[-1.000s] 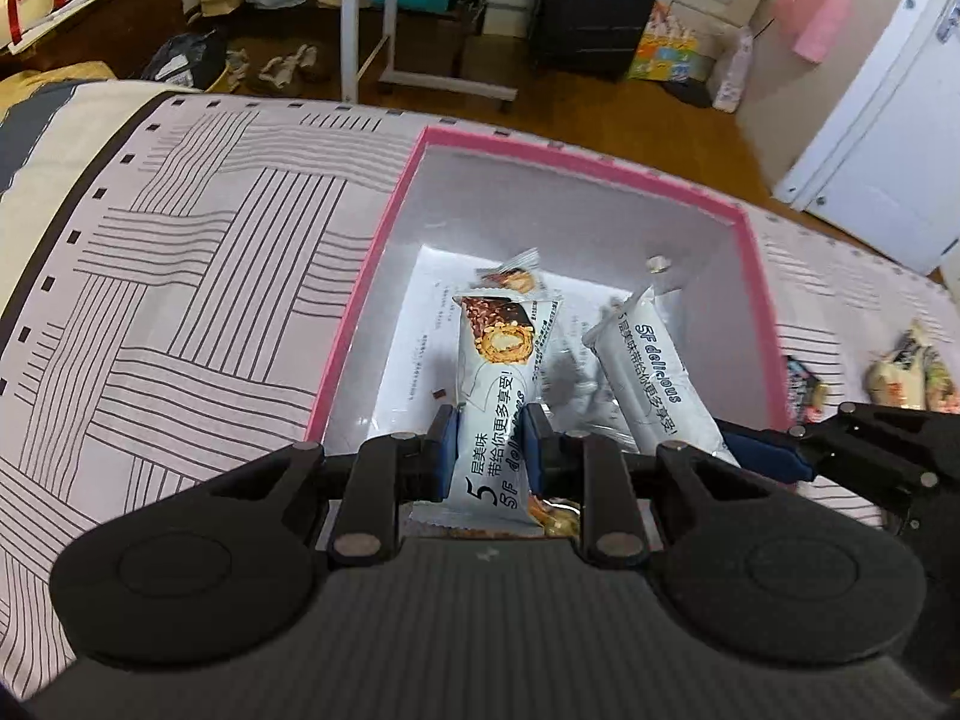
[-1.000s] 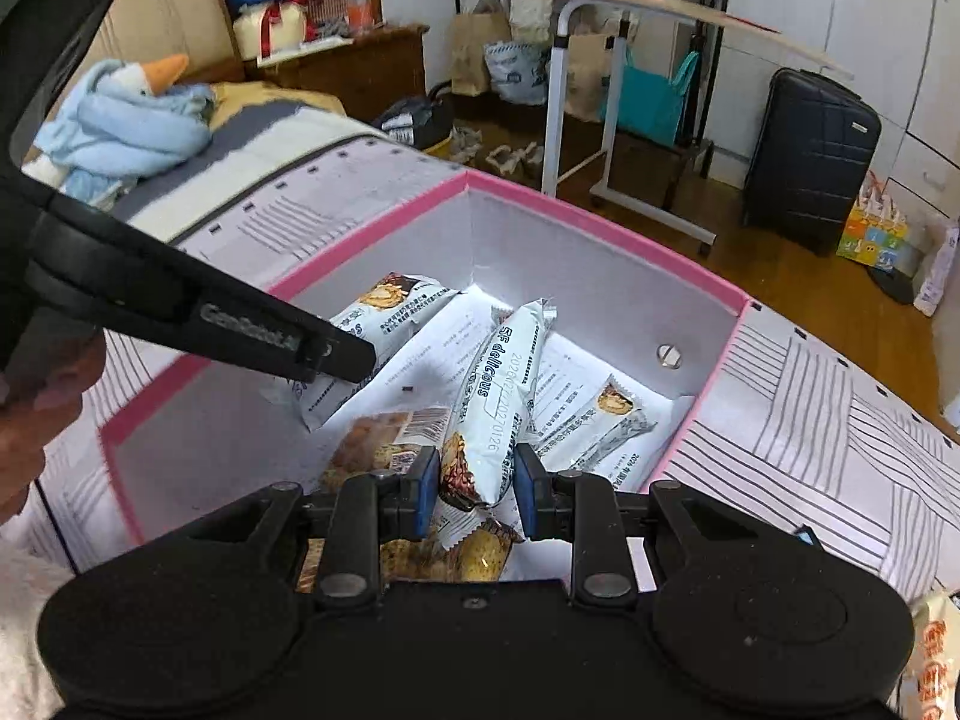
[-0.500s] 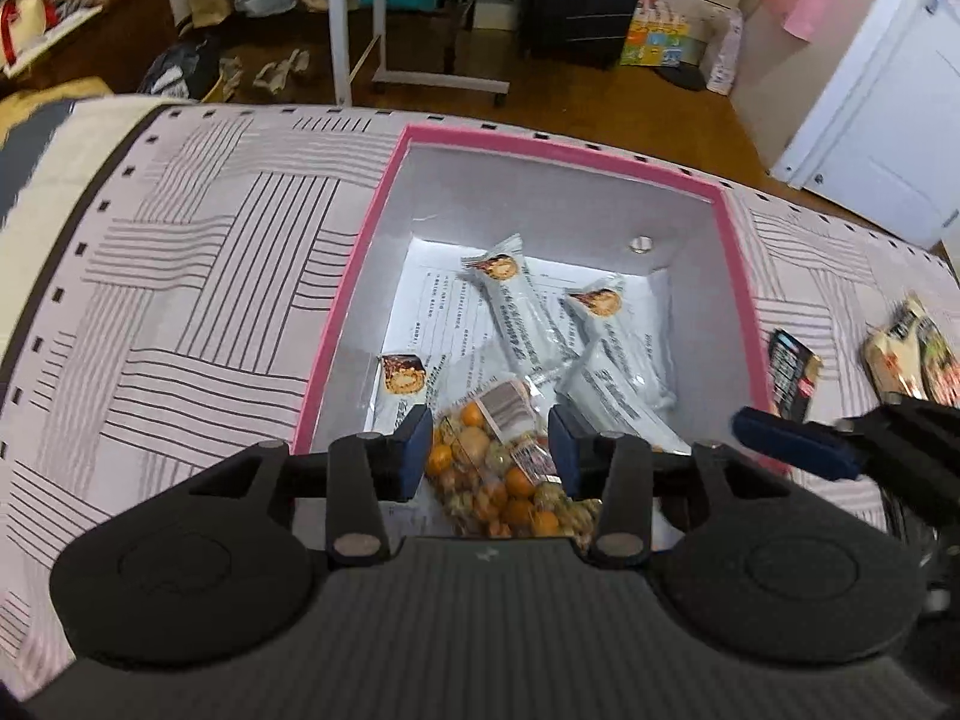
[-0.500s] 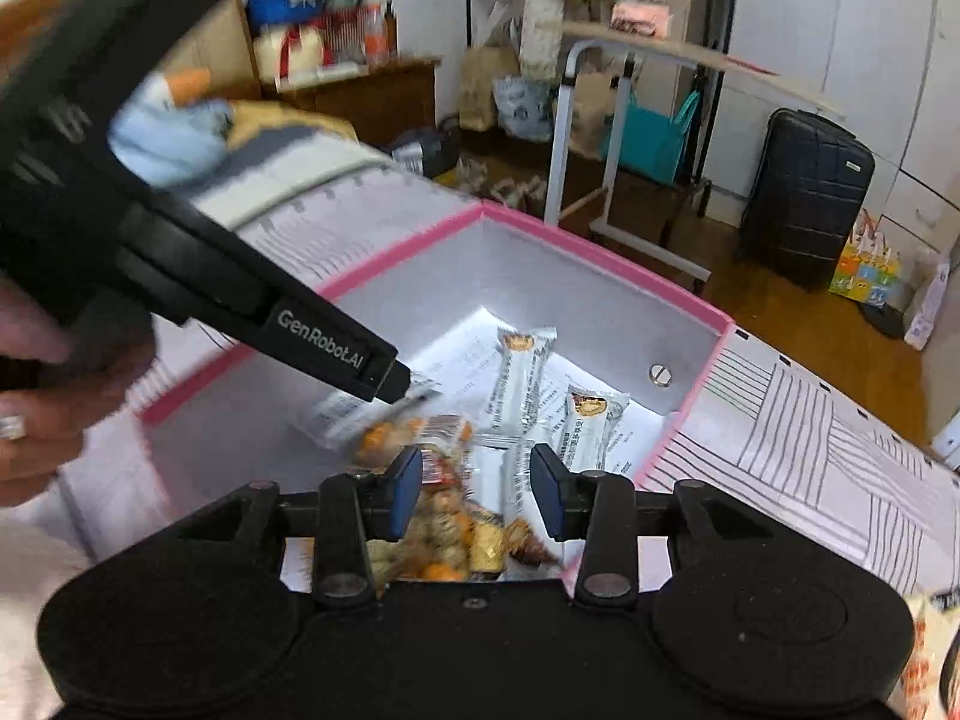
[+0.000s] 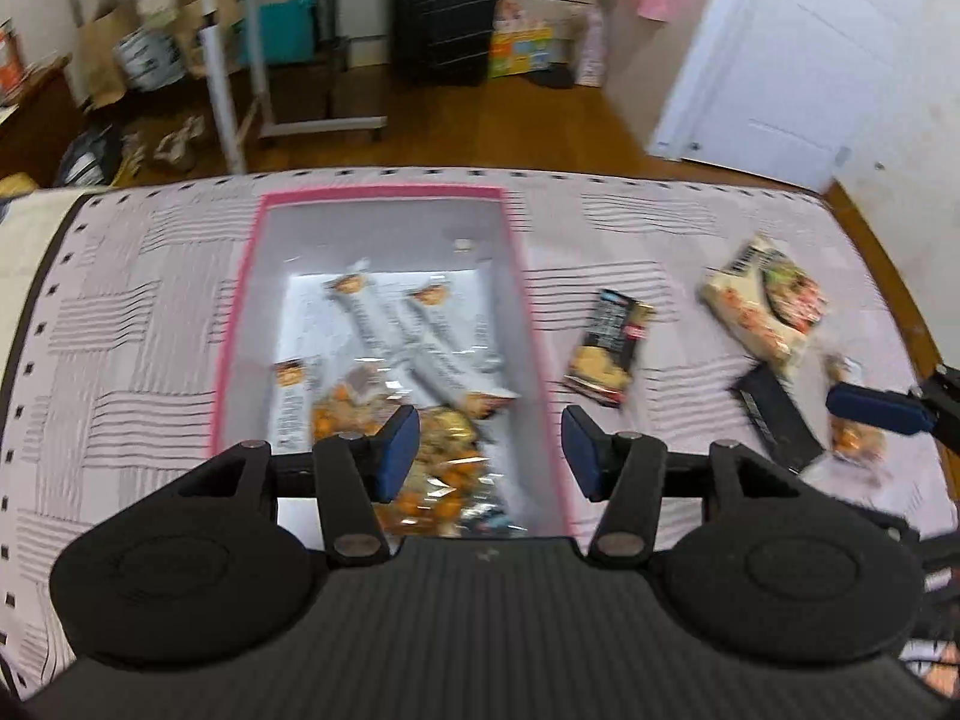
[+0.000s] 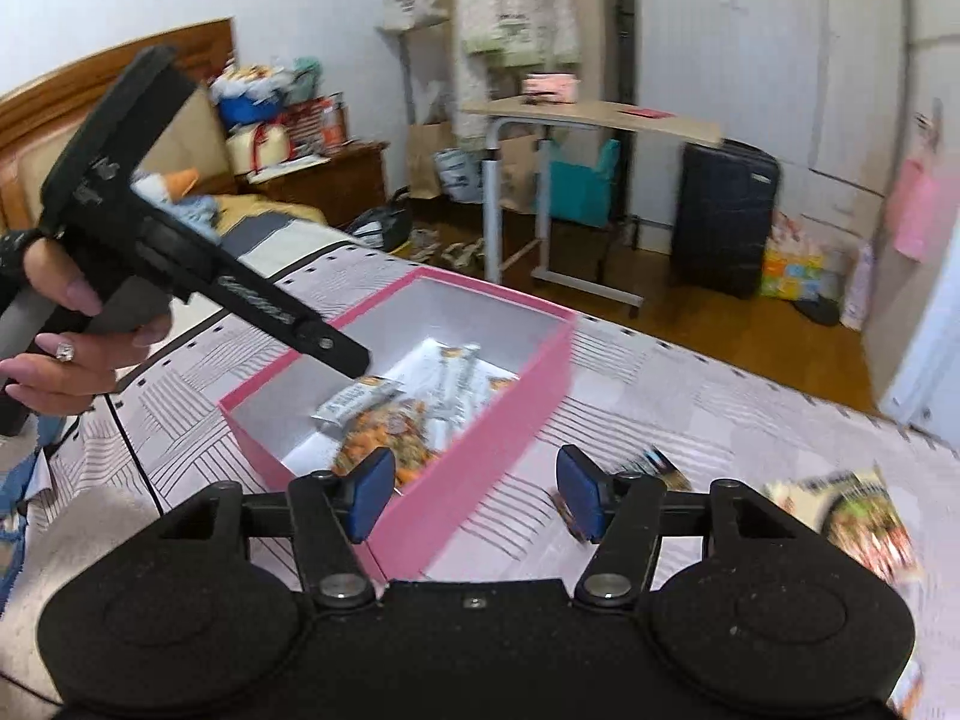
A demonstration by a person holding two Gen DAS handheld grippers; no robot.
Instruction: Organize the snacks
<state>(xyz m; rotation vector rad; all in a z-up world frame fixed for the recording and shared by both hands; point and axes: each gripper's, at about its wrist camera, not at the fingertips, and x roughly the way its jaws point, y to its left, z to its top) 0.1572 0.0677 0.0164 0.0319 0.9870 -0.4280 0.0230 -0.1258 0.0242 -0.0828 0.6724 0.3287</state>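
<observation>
I see my left gripper [image 5: 489, 450] spread wide and empty above the pink box [image 5: 237, 300], snack bars [image 5: 414, 342] inside. My right gripper [image 6: 474, 495] gapes wide too; loose packets [image 5: 609, 348] lie at three o'clock.

Nothing legible anywhere, because of motion blur.

On the side of the left gripper [image 6: 345, 360], a short line of white lettering [image 6: 258, 301], smeared beyond reading.

Inside the pink box [image 5: 240, 300], dark print on the grey-white snack bars [image 5: 372, 324] and fine lines of print on the white sheet [image 5: 309, 312] under them, too blurred to make out.

To the right of the box, pale marks at the far end of the dark packet [image 5: 609, 342], unreadable. Farther right, coloured print on the large pale packet [image 5: 762, 300] and small white marks on the black packet [image 5: 774, 414], equally unreadable.
</observation>
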